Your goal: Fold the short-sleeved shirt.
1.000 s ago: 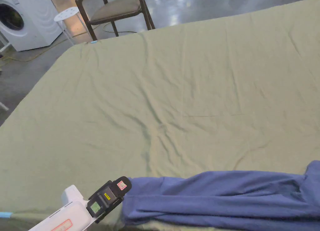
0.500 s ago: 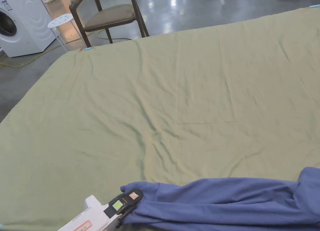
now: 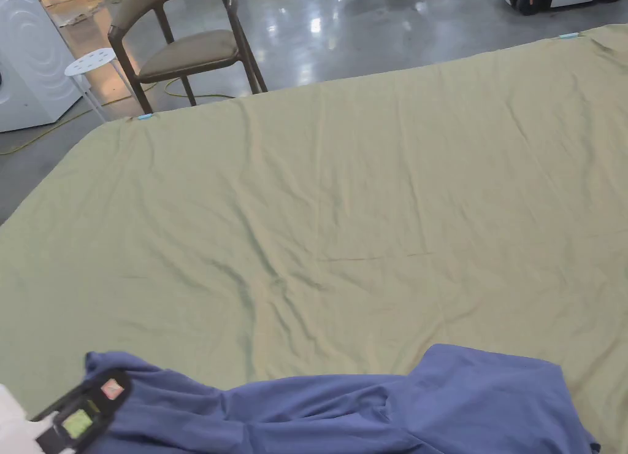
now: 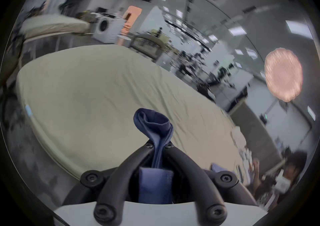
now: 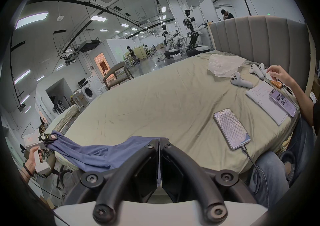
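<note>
Blue shirt lies bunched along the near edge of the green-sheeted bed. Left gripper has its fingers clamped on a bunched end. Right gripper fingers closed on the shirt's other edge.
</note>
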Available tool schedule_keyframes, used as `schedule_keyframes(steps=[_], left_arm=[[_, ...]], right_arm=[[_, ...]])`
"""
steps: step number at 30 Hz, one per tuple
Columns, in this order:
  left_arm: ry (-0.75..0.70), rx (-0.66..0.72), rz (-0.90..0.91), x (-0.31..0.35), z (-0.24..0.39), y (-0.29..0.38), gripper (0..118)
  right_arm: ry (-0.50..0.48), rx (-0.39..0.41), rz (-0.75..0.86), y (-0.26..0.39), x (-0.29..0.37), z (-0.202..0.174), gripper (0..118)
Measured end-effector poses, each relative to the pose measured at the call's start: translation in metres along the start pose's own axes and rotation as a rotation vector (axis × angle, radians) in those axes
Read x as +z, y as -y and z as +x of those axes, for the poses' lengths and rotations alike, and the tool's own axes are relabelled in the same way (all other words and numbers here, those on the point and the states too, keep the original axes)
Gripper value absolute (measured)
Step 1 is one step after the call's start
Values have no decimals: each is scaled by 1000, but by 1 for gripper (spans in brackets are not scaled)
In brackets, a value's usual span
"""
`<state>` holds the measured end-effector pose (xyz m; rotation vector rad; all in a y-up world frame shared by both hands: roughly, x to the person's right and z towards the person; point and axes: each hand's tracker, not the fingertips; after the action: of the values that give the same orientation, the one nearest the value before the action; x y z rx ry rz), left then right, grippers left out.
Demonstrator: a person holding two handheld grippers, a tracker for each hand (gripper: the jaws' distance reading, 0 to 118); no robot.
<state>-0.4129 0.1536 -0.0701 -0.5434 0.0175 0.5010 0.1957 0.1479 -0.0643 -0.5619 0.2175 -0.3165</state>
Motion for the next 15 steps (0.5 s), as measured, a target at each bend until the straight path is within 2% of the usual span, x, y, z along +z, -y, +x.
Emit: schedule_keyframes(steps=[3,6,9,10,11,13,14,15], left_arm=[[80,-105,-77,-39,68,44,0],[109,-175,-188,-94,103,84,0],[139,-149,-301,-132,129,119,1],[155,-174,-321,-139,136,124,10],[186,-184,-318,-142,142,128,24],[201,-201,-310,-139,144,126,74],[205,-191,-297,-134,142,123,74],[222,-156,-249,-125,135,116,60]], right_arm=[[-17,-9,-8,-1,2,-4,0],[-16,-5,-10,0,9,-7,0],[19,2,-30,8,17,-9,0],[48,22,-33,11,19,-9,0],[63,37,-33,14,21,-10,0],[75,33,-39,19,23,-8,0],[74,25,-44,21,23,-6,0],[67,15,-47,23,23,-4,0]])
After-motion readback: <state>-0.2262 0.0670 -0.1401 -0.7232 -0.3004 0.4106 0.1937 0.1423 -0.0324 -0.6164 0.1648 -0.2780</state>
